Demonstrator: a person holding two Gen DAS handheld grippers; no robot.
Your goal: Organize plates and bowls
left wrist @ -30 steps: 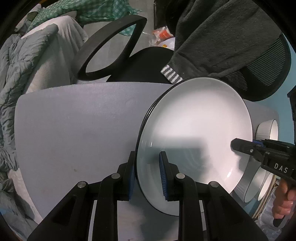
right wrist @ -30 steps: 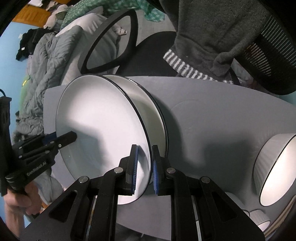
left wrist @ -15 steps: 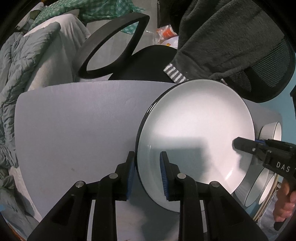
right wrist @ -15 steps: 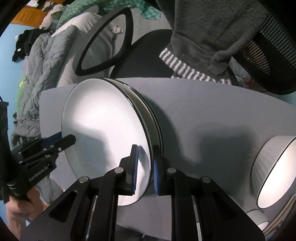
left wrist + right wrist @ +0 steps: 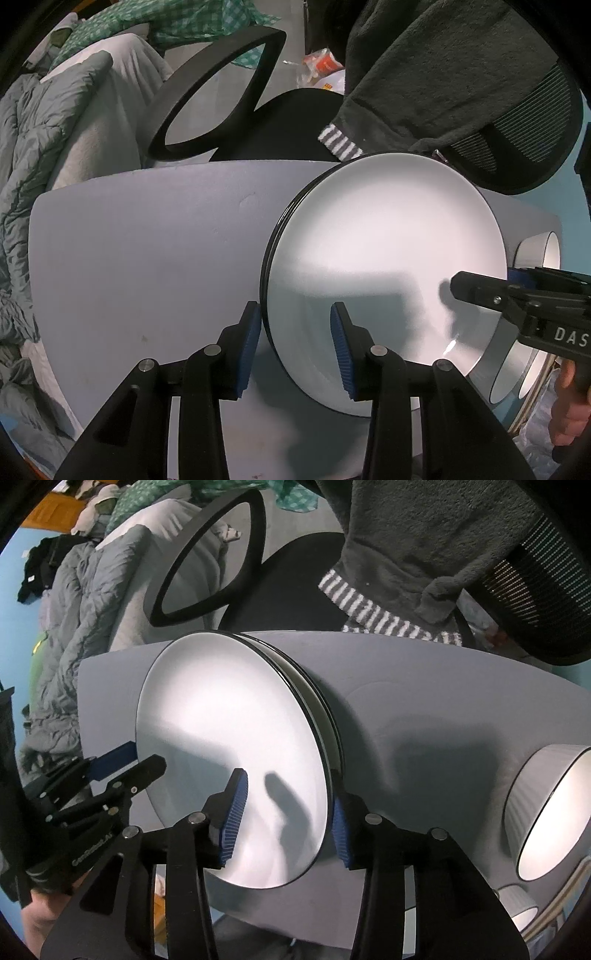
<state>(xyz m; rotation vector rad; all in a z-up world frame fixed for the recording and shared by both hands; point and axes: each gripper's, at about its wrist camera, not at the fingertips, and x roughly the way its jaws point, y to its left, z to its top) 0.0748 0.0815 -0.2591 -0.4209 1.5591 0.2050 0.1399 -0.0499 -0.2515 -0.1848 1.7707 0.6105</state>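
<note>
A white plate with a black rim [image 5: 384, 258] lies on top of another like it [image 5: 325, 709] on the grey table [image 5: 147, 251]. It also shows in the right wrist view [image 5: 229, 716]. My left gripper [image 5: 295, 347] is open, its jaws wide on either side of the plate's near rim. My right gripper [image 5: 286, 816] is open too, astride the opposite rim. The right gripper shows in the left wrist view [image 5: 480, 291], the left gripper in the right wrist view [image 5: 125, 764]. White ribbed bowls [image 5: 546, 805] stand at the table's right end.
A black office chair [image 5: 258, 110] with a dark grey garment [image 5: 443, 74] over its back stands behind the table. Grey bedding [image 5: 44, 147] lies at the left. More bowls [image 5: 517, 373] and a rack sit at the right edge.
Both grippers were shut on the top plate's rim and have opened. The plate has come down onto the one beneath it.
</note>
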